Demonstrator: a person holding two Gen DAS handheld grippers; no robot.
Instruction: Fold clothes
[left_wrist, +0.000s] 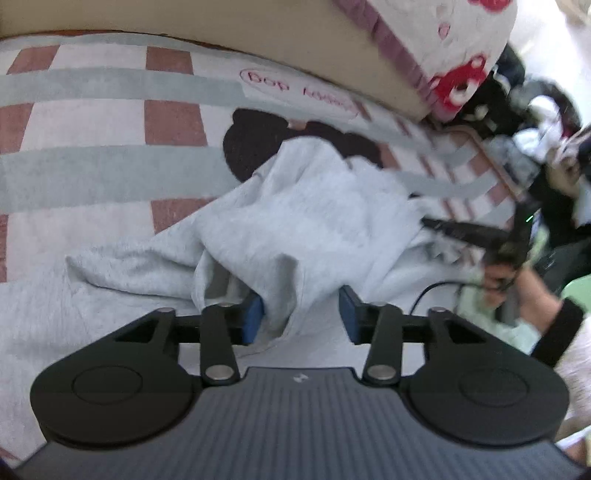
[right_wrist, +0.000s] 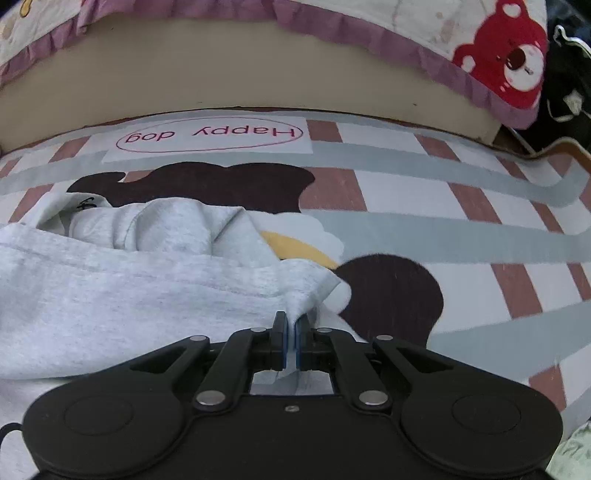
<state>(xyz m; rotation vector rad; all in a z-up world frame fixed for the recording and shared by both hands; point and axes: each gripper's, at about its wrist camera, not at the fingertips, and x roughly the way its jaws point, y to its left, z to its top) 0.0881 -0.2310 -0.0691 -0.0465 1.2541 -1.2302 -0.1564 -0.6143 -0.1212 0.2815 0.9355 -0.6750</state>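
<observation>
Looking along the left gripper (left_wrist: 301, 317): jaws spread, a fold of the grey garment (left_wrist: 295, 221) hangs loose between the blue pads (left_wrist: 255, 317), on a checked blanket (left_wrist: 110, 122). Pillow (left_wrist: 461, 55) at the top, clutter (left_wrist: 535, 122) on the right. Right view: right gripper (right_wrist: 291, 341) pinches the garment's edge (right_wrist: 147, 288); blanket (right_wrist: 461, 229) and bear pillow (right_wrist: 509, 62) beyond.

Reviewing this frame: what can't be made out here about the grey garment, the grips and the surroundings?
- Grey garment: its type and full outline; both views crop it and each gripper body covers its near part.
- Left gripper: cloth lies between the parted jaws, contact unclear.
- Clutter at the right edge of the left wrist view: blurred.
</observation>
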